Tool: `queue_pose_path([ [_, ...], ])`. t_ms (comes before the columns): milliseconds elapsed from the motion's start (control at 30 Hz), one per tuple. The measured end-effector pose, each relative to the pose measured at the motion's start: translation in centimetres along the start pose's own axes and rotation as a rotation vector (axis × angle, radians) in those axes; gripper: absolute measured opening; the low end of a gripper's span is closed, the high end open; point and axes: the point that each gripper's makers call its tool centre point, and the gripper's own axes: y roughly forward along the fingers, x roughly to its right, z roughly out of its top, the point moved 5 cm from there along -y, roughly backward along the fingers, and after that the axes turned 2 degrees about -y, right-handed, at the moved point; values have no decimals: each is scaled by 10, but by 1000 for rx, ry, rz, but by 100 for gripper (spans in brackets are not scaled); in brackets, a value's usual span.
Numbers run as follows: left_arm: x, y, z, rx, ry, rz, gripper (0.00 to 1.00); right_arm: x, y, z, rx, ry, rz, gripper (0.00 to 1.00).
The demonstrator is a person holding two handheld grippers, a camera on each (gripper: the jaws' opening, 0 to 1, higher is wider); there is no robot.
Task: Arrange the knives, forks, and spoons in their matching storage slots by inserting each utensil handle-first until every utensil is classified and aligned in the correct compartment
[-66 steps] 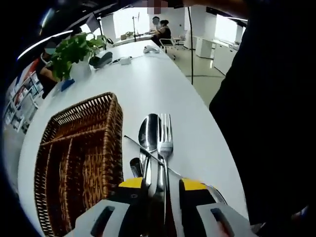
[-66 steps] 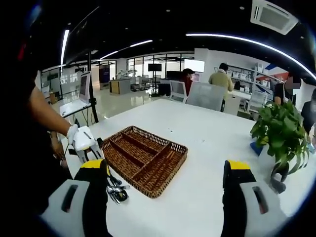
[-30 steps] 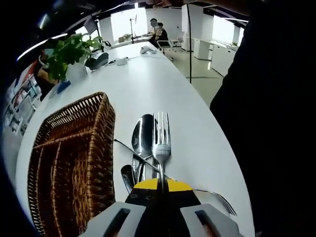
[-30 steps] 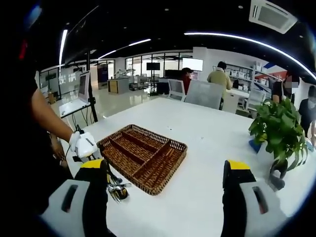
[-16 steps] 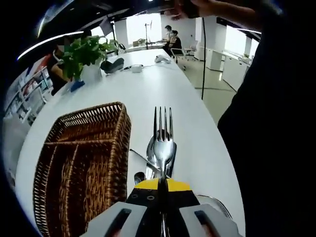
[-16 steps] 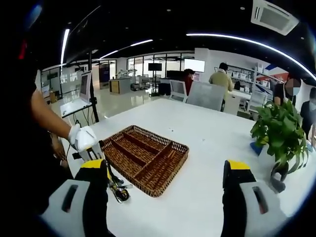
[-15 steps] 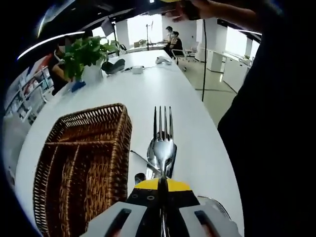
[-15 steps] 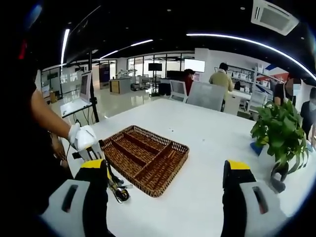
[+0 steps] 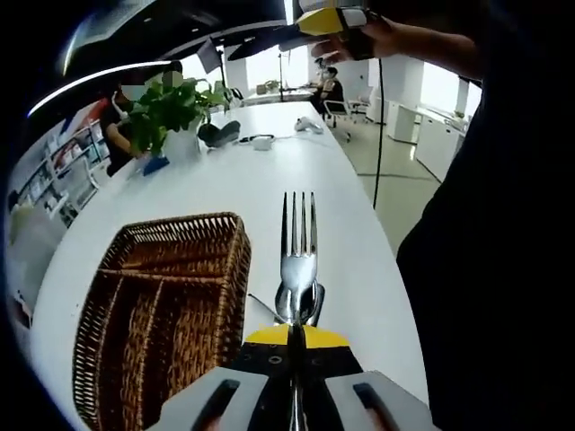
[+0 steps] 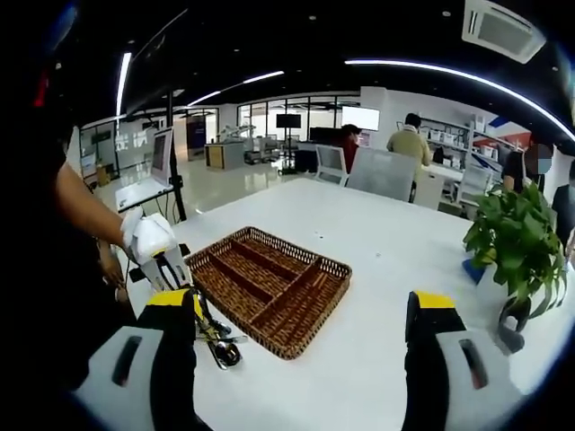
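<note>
My left gripper (image 9: 292, 339) is shut on a steel fork (image 9: 298, 235), which sticks straight out from the jaws, tines away from me, lifted above the white table (image 9: 269, 171). Under the fork lies a spoon (image 9: 307, 303) of the utensil pile. The brown wicker tray (image 9: 162, 305) with long compartments sits just left of the fork. In the right gripper view, my right gripper (image 10: 304, 310) hangs open and holds nothing above the table, facing the wicker tray (image 10: 269, 289). The left gripper (image 10: 178, 277) is at the tray's left end, above the loose utensils (image 10: 218, 348).
A potted plant (image 9: 175, 108) stands on the far part of the table; in the right gripper view the same plant (image 10: 521, 242) is at the right. Small devices (image 9: 260, 139) lie beyond it. People sit at desks in the background. My right gripper (image 9: 337, 20) shows overhead, held by a hand.
The left gripper shut on the fork and raised it off the pile. The right gripper stayed open and nearly still.
</note>
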Motion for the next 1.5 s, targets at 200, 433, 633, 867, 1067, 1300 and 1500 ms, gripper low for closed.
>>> queue_pose_path([
  [200,0,-3,10,-12,-13,6,0,1,1,2,8,-3,4,99],
  [433,3,-11,24,-20,2,4,0,0,1,4,17,-10,13,99],
  [633,3,-20,34,-11,-3,7,0,1,0,4,21,-13,18,99],
  [867,-7,-31,38,7,-41,4,0,1,1,6,31,-18,25,99],
  [1067,-14,-44,47,-3,-49,6,0,1,2,9,40,-22,27,99],
  [1300,-20,-56,53,-75,6,36,0,4,4,12,54,-23,30,99],
  [1500,-23,-65,55,-124,32,39,0,5,5,13,59,-20,27,99],
])
